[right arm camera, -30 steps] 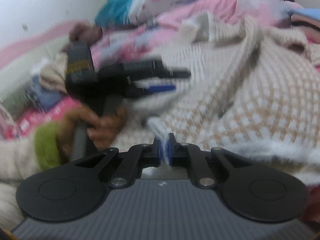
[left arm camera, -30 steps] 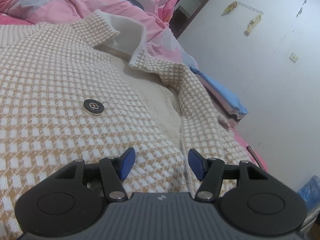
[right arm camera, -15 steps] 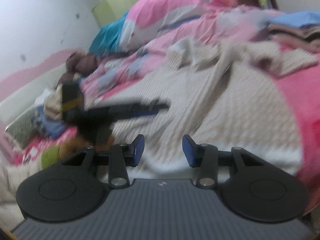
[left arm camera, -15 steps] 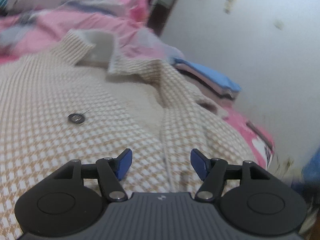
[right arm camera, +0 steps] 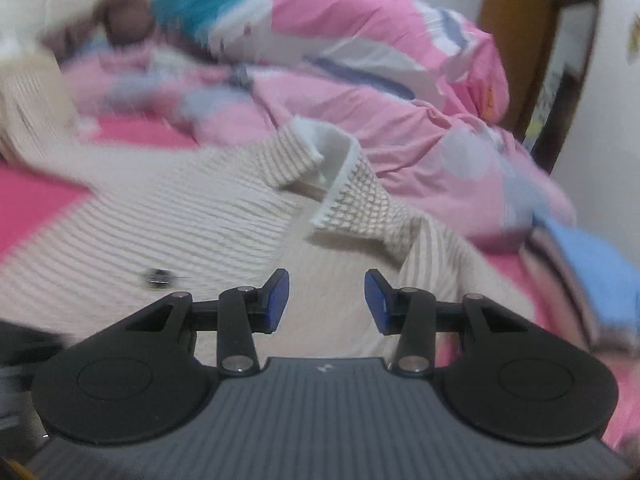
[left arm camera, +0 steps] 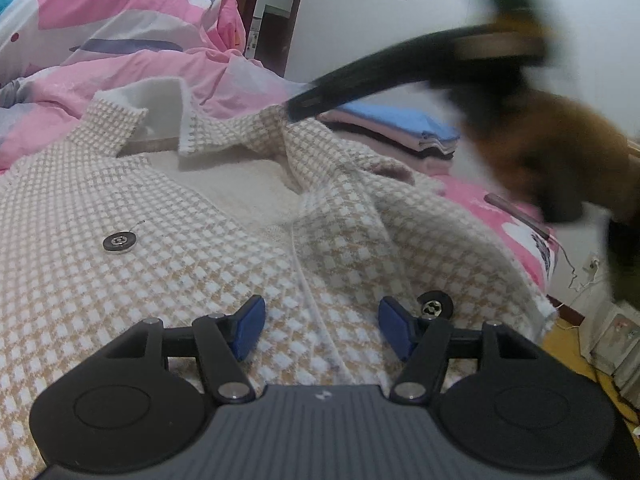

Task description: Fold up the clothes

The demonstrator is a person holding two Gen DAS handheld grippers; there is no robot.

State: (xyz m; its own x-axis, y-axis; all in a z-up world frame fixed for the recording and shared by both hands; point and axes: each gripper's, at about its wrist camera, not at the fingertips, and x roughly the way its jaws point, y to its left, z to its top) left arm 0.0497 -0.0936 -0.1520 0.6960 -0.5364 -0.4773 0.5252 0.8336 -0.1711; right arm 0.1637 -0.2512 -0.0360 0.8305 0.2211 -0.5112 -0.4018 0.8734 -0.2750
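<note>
Checked jacket [left arm camera: 168, 272] spread on bed; left gripper [left arm camera: 320, 328] & right gripper [right arm camera: 326, 300] jaws wide apart, holding nothing.

Soft indoor light, motion blur (fisheye-bent edges)

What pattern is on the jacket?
Small tan and white checks on the knit jacket, clearest in the left wrist view.
</note>
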